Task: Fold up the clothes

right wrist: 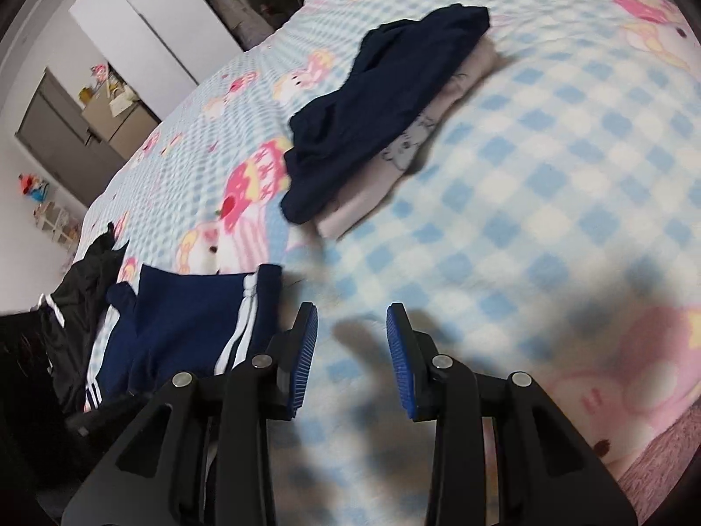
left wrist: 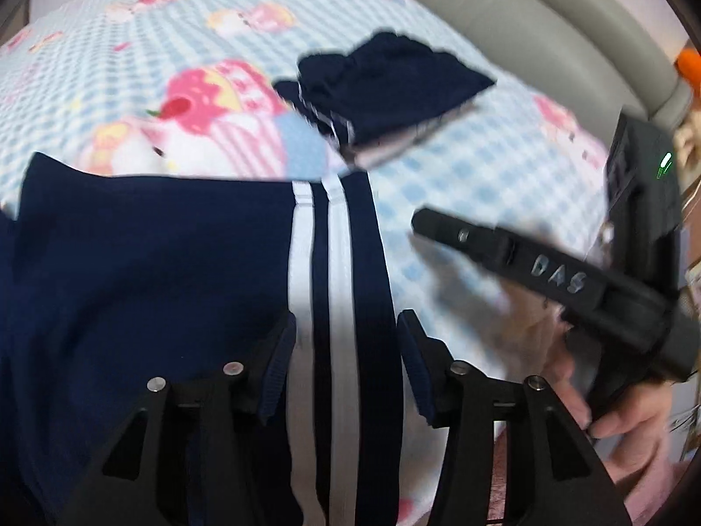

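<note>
Navy track shorts (left wrist: 175, 285) with two white side stripes (left wrist: 324, 307) lie flat on the bed's blue-checked cartoon blanket (left wrist: 482, 166), filling the lower left of the left wrist view. The left tool (left wrist: 346, 350), fingers apart, straddles the striped edge. The right tool (right wrist: 352, 359), fingers apart with nothing between them, hangs over bare blanket to the right of the shorts. A folded stack, navy garment (right wrist: 377, 105) atop a pale one (right wrist: 394, 171), lies at upper centre.
</note>
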Demonstrator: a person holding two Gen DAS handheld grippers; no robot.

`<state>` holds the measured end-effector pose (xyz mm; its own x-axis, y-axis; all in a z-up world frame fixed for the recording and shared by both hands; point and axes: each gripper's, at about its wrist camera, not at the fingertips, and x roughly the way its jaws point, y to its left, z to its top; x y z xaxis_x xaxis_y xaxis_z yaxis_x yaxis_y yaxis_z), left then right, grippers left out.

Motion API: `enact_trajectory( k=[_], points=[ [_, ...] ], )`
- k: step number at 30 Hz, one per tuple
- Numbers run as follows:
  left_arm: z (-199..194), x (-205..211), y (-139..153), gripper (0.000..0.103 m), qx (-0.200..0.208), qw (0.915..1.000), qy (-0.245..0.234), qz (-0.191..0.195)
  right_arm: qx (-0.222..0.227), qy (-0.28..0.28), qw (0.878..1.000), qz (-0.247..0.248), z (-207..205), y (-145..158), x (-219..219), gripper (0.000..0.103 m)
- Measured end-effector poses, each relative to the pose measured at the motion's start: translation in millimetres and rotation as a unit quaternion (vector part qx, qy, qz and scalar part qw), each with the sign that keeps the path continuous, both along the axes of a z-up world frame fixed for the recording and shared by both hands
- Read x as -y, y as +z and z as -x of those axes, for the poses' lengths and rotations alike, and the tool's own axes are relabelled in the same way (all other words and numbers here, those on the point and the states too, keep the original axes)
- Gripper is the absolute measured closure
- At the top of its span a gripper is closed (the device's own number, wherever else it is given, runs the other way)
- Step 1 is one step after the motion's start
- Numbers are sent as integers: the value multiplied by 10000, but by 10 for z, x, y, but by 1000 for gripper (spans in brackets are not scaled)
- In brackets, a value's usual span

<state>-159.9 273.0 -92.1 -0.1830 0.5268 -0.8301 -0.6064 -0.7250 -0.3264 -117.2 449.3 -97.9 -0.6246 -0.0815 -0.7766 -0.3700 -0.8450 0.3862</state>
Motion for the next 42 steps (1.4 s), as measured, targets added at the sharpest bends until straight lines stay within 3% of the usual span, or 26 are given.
enact_trajectory(
  k=[2,4,8,12,18,21,23,25,28,29,31,36,37,38,40,42],
  points=[
    [-11,-50,-84,71,-97,9995,61,293,33,21,10000,29,29,-27,-13,69],
    [27,49,-43,95,16,9997,226,61,59,129,9999,86,35,-42,31,69],
    [32,634,339,97,-129,9914,952,-884,-17,432,9991,14,37,-21,203,69],
    [-60,1641,686,98,-397,9677,1961,-1536,-244,1138,9931,120,123,92,587,67],
    [-264,2947,749,98,-849,9358,3066,-1518,-401,2279,9729,-18,375,323,1437,63],
    [-268,3309,636,98,-946,9253,3397,-1399,-364,2729,9614,-26,440,332,1899,63],
    [-261,3108,552,98,-654,9359,3101,-1541,-348,2900,9562,-194,435,332,2097,63],
    [-254,2908,468,98,-361,9445,2798,-1680,-411,2473,9668,-493,371,364,2063,63],
    [-243,2607,343,93,79,9539,2334,-1882,-468,1847,9813,-288,237,375,1756,63],
    [-239,2507,301,89,226,9561,2177,-1948,-371,1661,9853,-157,196,341,1610,63],
    [-232,2306,217,61,519,9590,1860,-2076,-163,1349,9907,19,128,271,1351,63],
    [-197,1808,16,51,1165,9584,1186,-2322,365,1617,9860,187,-128,-8,1123,63],
    [-167,1710,-47,52,1316,9561,1130,-2362,424,1739,9835,274,-176,-72,1131,63],
    [-135,1634,-112,62,1455,9536,1110,-2390,464,1824,9816,311,-209,-124,1149,62],
    [-81,1542,-121,94,1343,9602,1184,-2146,473,1870,9808,271,-210,-138,1184,62],
    [-85,1544,79,97,880,9701,1179,-1930,448,1900,9804,261,-190,-109,1210,62]
  ],
)
